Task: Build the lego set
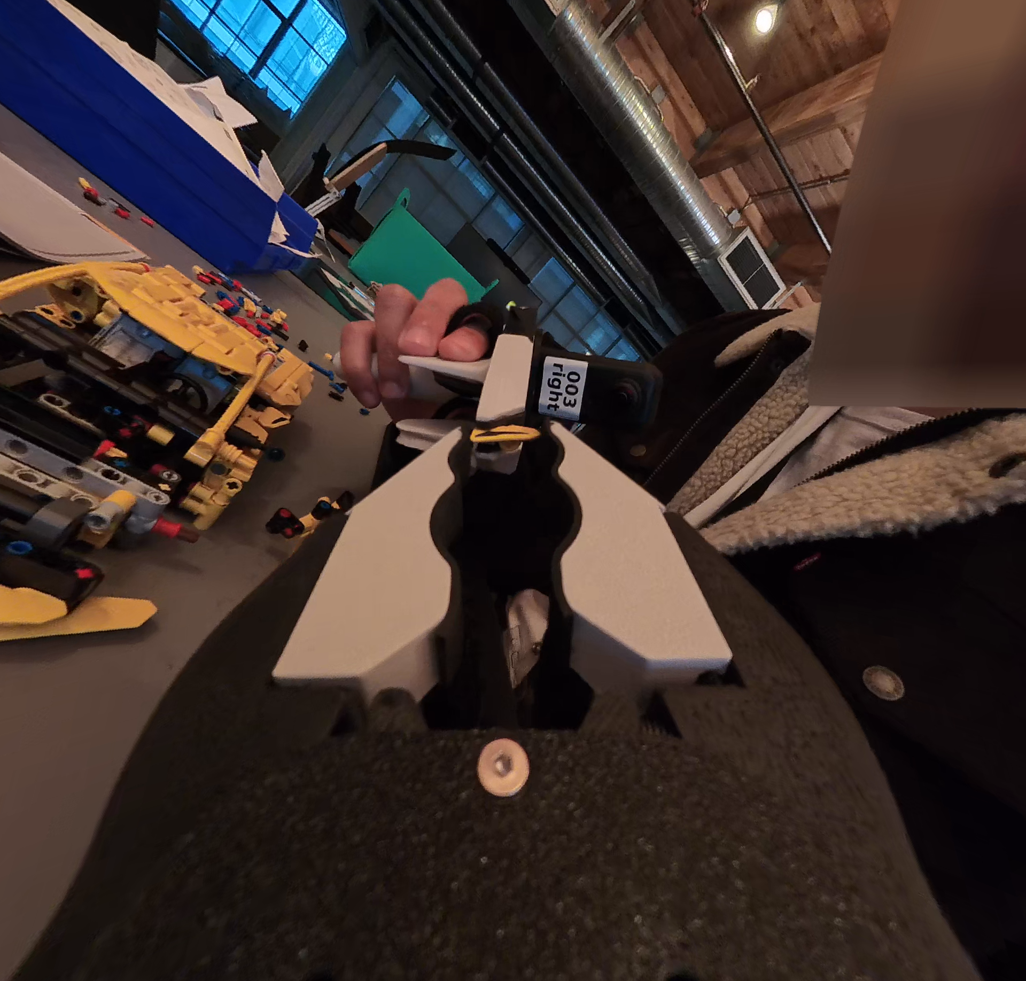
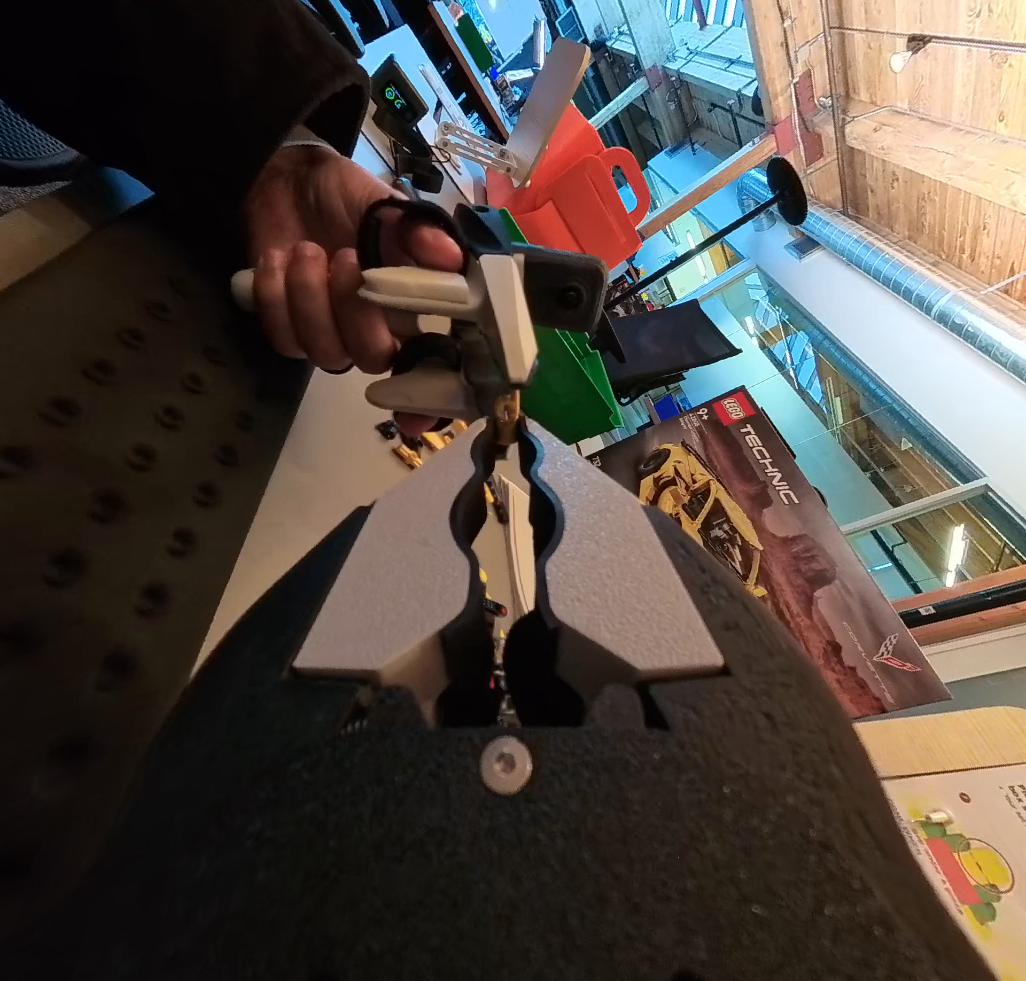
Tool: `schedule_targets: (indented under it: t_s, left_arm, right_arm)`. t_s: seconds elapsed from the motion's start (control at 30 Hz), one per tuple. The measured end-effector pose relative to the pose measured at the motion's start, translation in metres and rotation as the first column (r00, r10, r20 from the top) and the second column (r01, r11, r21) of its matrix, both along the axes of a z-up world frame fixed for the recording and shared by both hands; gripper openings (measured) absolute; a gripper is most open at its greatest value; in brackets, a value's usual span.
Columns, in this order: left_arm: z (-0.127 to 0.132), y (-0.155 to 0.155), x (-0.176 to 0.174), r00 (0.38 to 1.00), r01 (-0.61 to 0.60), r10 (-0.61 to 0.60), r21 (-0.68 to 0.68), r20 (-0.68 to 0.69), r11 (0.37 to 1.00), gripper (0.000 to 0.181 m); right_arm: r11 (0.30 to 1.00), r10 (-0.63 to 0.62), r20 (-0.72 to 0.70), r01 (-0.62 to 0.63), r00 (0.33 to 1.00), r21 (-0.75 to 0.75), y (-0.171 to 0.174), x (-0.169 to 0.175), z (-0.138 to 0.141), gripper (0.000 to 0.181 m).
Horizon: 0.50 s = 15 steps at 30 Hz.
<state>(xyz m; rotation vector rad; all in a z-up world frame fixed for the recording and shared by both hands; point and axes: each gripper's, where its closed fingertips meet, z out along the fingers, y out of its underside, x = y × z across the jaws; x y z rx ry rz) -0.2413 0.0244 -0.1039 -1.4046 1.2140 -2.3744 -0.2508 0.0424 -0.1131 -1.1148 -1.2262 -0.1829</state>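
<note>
A small yellow Lego piece (image 1: 502,433) is held in the air between the two grippers, which face each other tip to tip. My left gripper (image 1: 506,439) is shut on it from below in the left wrist view. My right gripper (image 2: 506,435) is shut on the same piece (image 2: 508,413). A hand holds each gripper: the right one shows in the left wrist view (image 1: 499,393), the left one in the right wrist view (image 2: 513,366). The partly built yellow Lego car (image 1: 144,355) stands on the grey table (image 1: 111,704) to the left.
Several loose small pieces (image 1: 250,310) lie beyond the car. A blue bin (image 1: 139,138) with papers stands behind. A yellow panel (image 1: 72,616) lies near the front. The set's box (image 2: 766,543), a green bin (image 2: 561,393) and a red bin (image 2: 572,199) are nearby. The person's jacket (image 1: 888,566) is at right. The tips of both grippers are at nearly the same place. About 15 cm separates my left fingertips from the partly built yellow Lego car (image 1: 144,355).
</note>
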Motion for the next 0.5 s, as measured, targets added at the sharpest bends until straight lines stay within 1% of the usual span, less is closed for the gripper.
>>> schedule_targets:
  t_s: [0.23, 0.27, 0.33, 0.37, 0.43, 0.47, 0.5]
  left_arm:
    - [-0.002, -0.004, -0.002, 1.000, 0.004, -0.004, 0.045, 0.004, 0.999, 0.023]
    - [-0.002, -0.005, -0.002, 1.000, 0.008, -0.008, 0.044, 0.008, 0.999, 0.023]
    - [0.000, -0.003, -0.002, 1.000, -0.009, 0.008, 0.060, 0.024, 0.998, 0.023]
    - [-0.001, 0.000, -0.002, 0.999, -0.034, 0.032, 0.071, 0.028, 0.997, 0.023]
    - [0.002, 0.006, -0.004, 0.996, -0.070, 0.066, 0.080, 0.052, 0.994, 0.023]
    - [0.003, 0.010, -0.005, 0.994, -0.097, 0.091, 0.105, 0.061, 0.990, 0.023]
    - [0.002, 0.012, -0.005, 0.990, -0.131, 0.122, 0.151, 0.068, 0.980, 0.023]
  right_arm:
    - [1.000, 0.018, -0.021, -0.019, 1.000, -0.015, -0.002, -0.002, -0.001, 0.006]
    - [1.000, 0.017, -0.033, -0.018, 0.999, -0.015, -0.002, -0.003, -0.001, 0.006]
    - [1.000, -0.010, -0.101, 0.007, 0.995, -0.027, -0.002, -0.001, 0.003, 0.009]
    - [0.999, -0.011, -0.138, 0.004, 0.990, -0.051, -0.005, 0.000, 0.006, 0.018]
    - [0.989, -0.018, -0.239, -0.018, 0.971, -0.147, -0.008, 0.005, 0.014, 0.031]
    - [0.978, -0.037, -0.290, -0.024, 0.956, -0.205, -0.008, 0.013, 0.017, 0.038]
    - [0.962, -0.085, -0.323, -0.006, 0.943, -0.272, -0.007, 0.025, 0.019, 0.041]
